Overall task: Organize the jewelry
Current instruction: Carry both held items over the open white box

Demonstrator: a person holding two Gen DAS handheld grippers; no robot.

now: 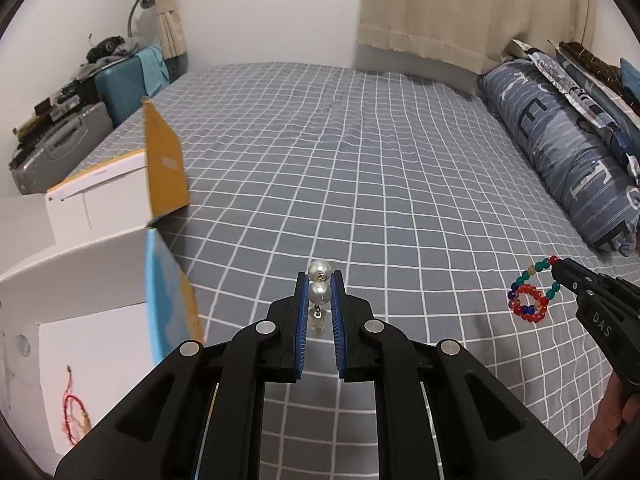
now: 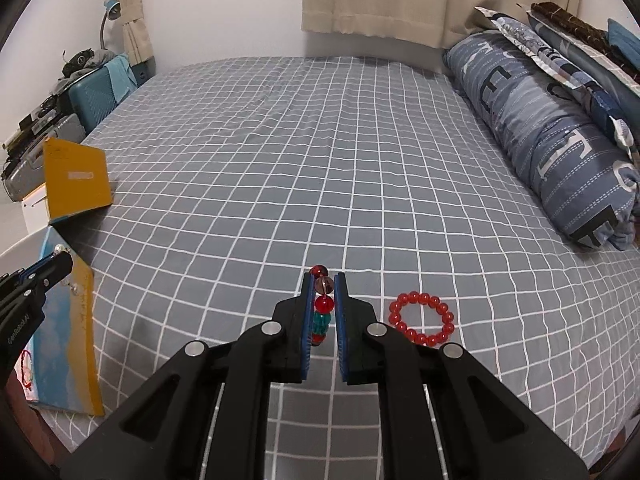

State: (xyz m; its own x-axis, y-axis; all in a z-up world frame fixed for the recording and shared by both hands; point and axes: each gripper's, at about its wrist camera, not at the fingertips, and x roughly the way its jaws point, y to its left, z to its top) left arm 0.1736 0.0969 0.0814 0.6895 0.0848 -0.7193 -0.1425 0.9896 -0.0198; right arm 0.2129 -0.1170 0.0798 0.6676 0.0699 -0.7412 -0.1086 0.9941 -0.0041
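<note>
Carrying step — my left gripper [image 1: 319,298] pinches the pearl earring [image 1: 319,284], my right gripper [image 2: 323,308] the multicoloured bead bracelet [image 2: 322,312] — next, lower both into the white box [image 1: 80,280] at lower left

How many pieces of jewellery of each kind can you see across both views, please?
Pearl piece, held in the left gripper: 1
Bead bracelets, the multicoloured one in the right gripper and the all-red one on the bed: 2
Red cord bracelet in the white box: 1
Total: 4
</note>
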